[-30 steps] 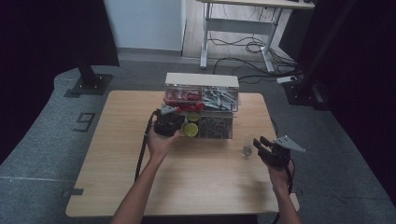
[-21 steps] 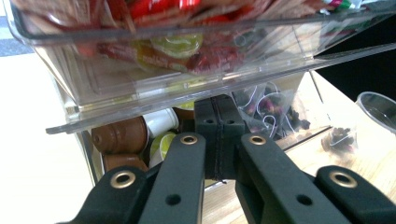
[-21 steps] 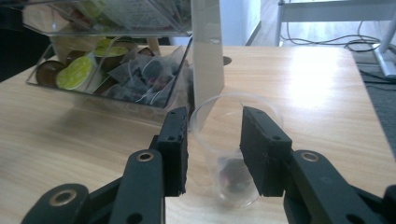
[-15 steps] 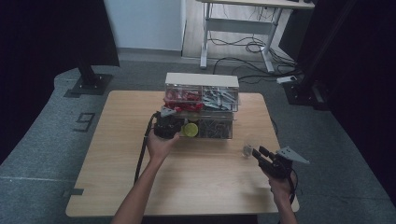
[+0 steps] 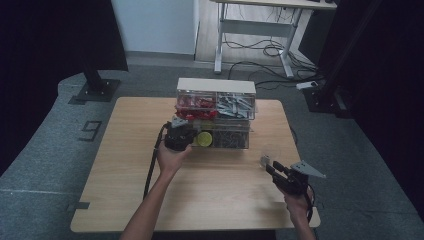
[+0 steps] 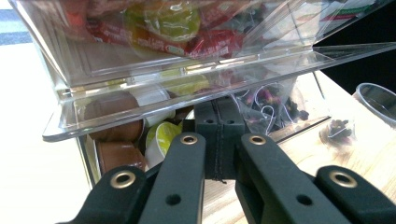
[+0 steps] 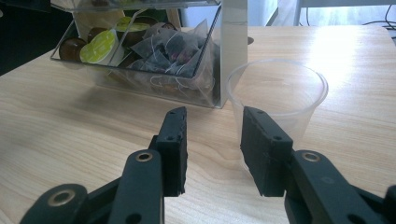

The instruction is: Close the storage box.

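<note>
A clear two-tier organizer (image 5: 216, 87) stands at the table's far middle. My left gripper (image 5: 177, 131) is at the left front of its lower tier, jaws shut and tucked under a clear hinged flap (image 6: 187, 79); nothing shows between its pads (image 6: 208, 126). Behind them lie coffee pods (image 6: 116, 130) and tea bags (image 6: 275, 100). My right gripper (image 5: 267, 164) hovers open near the front right of the table. A clear plastic cup (image 7: 285, 88) stands upright just beyond its right finger (image 7: 261, 140), untouched, beside the organizer's corner (image 7: 229, 46).
The upper tier holds red packets (image 5: 195, 102) and grey sachets (image 5: 235, 104). A yellow-lidded pod (image 5: 203, 138) shows in the lower tier. Bare wooden table (image 5: 125, 165) lies to the left and front. A desk frame (image 5: 255, 30) stands on the floor beyond.
My right gripper has drawn back a little toward the table's front edge, away from the cup. The left gripper has stayed at the organizer.
</note>
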Tool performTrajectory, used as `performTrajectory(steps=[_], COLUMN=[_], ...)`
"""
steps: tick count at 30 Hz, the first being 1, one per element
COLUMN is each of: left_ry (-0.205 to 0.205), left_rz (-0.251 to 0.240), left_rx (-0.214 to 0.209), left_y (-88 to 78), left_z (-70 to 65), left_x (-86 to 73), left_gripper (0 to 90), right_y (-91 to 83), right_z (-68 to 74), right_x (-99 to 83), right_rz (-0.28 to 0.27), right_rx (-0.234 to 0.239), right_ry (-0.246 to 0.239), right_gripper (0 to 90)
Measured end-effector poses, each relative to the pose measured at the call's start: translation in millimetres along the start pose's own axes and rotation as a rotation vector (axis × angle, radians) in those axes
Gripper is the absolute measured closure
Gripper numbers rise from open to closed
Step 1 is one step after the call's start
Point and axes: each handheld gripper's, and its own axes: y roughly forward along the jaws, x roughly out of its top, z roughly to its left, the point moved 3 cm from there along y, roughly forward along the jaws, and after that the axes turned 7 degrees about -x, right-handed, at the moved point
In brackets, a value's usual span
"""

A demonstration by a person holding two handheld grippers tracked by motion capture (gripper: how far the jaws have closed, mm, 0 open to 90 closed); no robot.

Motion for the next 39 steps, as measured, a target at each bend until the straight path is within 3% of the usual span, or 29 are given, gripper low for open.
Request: performTrajectory(steps=[23,39], left_ry=[-0.015,-0.039], left_rz=[0.028,0.057], left_rx=[-0.001,0.0], left_y=[5.7,10.7], left_z=[5.1,12.0], left_x=[-18.5,-39.6], left_gripper=[90.0,90.0], right_y=[4.1,7.9], right_z=[-0.7,-0.8], right_x=[-11.6,-18.0], right_rz=[0.033,0.057], right_rx=[-0.002,0.001], right_ry=[-0.002,-0.006], right_gripper=[60.3,60.3])
